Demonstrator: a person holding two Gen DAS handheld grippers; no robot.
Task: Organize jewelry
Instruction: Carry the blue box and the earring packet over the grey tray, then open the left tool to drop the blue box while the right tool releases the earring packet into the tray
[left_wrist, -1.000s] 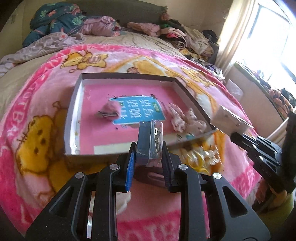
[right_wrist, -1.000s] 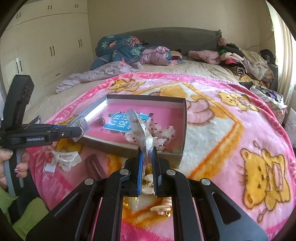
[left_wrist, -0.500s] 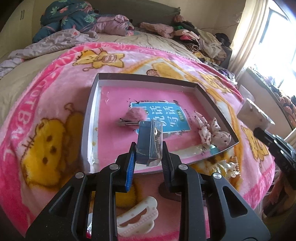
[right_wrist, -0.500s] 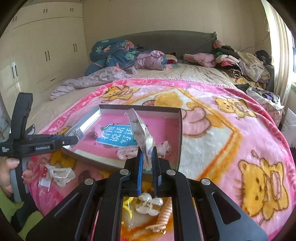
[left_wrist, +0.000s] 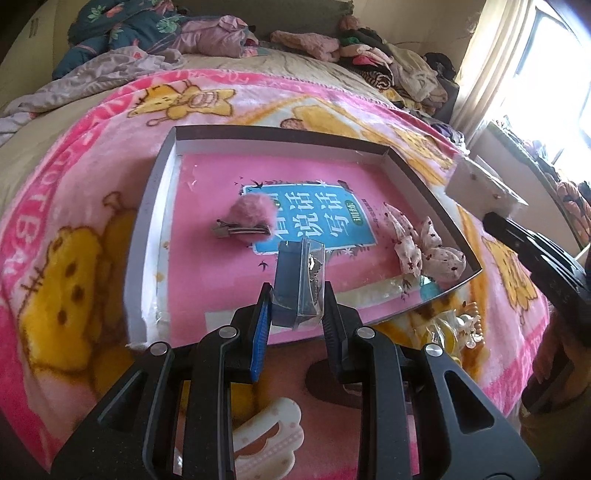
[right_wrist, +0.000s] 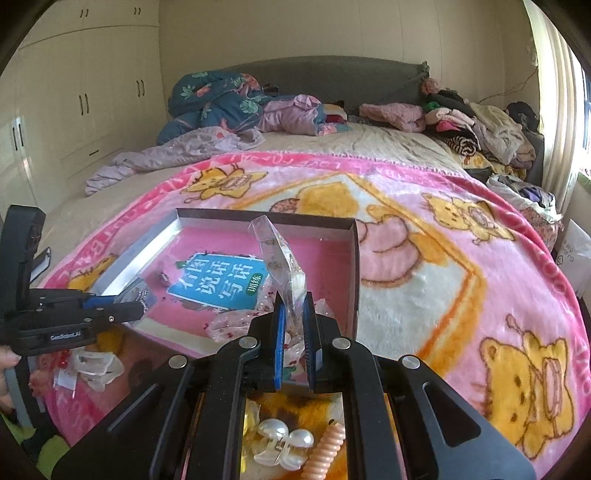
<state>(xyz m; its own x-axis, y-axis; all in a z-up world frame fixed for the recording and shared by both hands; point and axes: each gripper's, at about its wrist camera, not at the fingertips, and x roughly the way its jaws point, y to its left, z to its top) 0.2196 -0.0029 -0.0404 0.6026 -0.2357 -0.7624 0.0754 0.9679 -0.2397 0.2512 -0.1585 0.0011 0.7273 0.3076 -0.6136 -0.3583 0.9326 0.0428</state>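
A shallow pink-bottomed box (left_wrist: 159, 192) (right_wrist: 352, 258) lies on the pink cartoon blanket. In it lie a pink pom-pom hair clip (left_wrist: 251, 218) and speckled fabric bows (left_wrist: 424, 247). My left gripper (left_wrist: 297, 291) is shut on a small clear packet with a dark card (left_wrist: 301, 280), held over the box's near edge. My right gripper (right_wrist: 293, 317) is shut on a clear plastic jewelry packet (right_wrist: 280, 266) above the box's near right corner. The right gripper and its packet (left_wrist: 480, 184) also show at the right of the left wrist view.
Outside the box on the blanket lie a white claw clip (left_wrist: 269, 439), a pearl claw clip (right_wrist: 280, 443), an orange spiral hair tie (right_wrist: 327, 450) and a white clip with red beads (right_wrist: 88, 365). Piled clothes (right_wrist: 461, 122) and bedding (right_wrist: 221, 99) cover the far bed.
Both grippers rose and moved forward over the box with their packets; the box now shows more fully from above.
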